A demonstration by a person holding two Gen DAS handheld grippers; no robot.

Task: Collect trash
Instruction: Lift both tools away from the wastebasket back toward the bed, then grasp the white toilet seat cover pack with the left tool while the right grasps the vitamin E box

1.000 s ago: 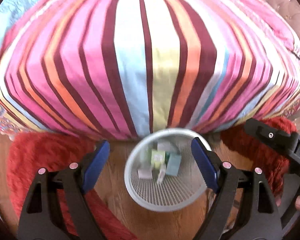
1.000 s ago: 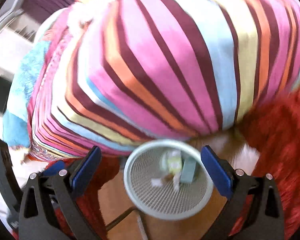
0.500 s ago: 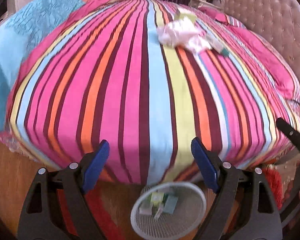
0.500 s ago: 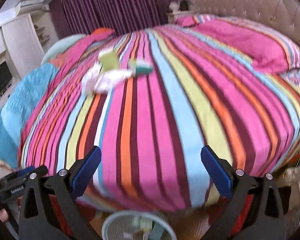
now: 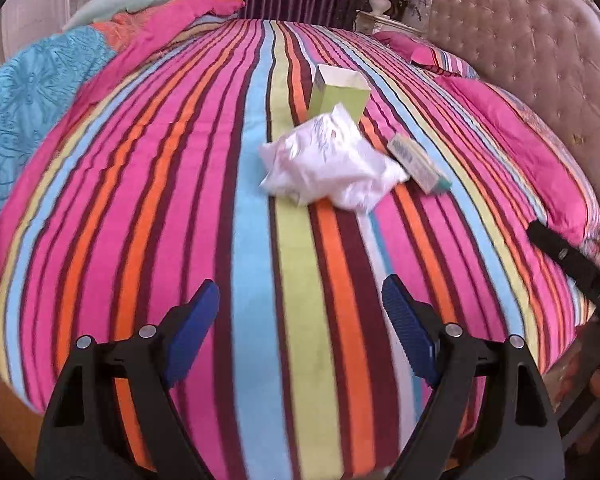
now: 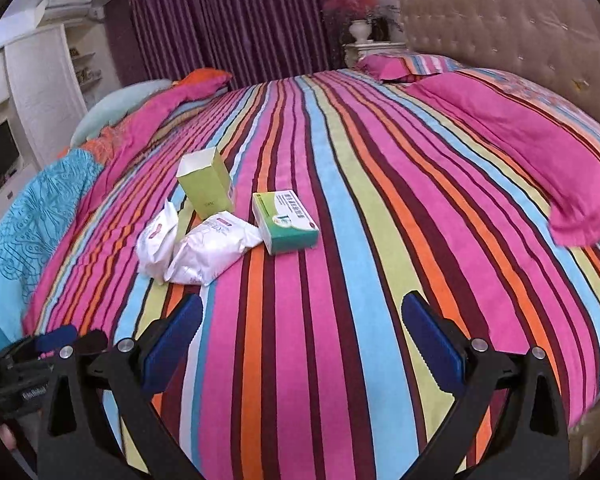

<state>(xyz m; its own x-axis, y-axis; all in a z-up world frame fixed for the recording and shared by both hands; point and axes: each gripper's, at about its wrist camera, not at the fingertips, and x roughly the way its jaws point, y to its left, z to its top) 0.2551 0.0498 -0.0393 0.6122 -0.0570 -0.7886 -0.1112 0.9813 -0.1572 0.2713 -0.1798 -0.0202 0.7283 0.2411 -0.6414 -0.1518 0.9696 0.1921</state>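
Trash lies in the middle of a striped bedspread (image 5: 204, 208). A crumpled white plastic wrapper (image 5: 332, 164) lies there, also in the right wrist view (image 6: 208, 250). An upright lime-green carton (image 5: 340, 94) stands behind it, seen in the right wrist view (image 6: 206, 188) too. A flat green-and-white box (image 5: 418, 164) lies to the right, also in the right wrist view (image 6: 286, 222). My left gripper (image 5: 300, 312) and right gripper (image 6: 300, 328) are both open and empty, over the near edge of the bed, short of the trash.
A pink pillow (image 6: 540, 160) and tufted headboard (image 5: 540, 60) are at the right. Blue and pink bedding (image 5: 28, 100) is piled at the left. A nightstand with a vase (image 6: 360, 36) stands at the back, before purple curtains.
Both grippers swung up from the white mesh bin on the floor to face the bed top. The bin has left both views and the trash pile has come closer.
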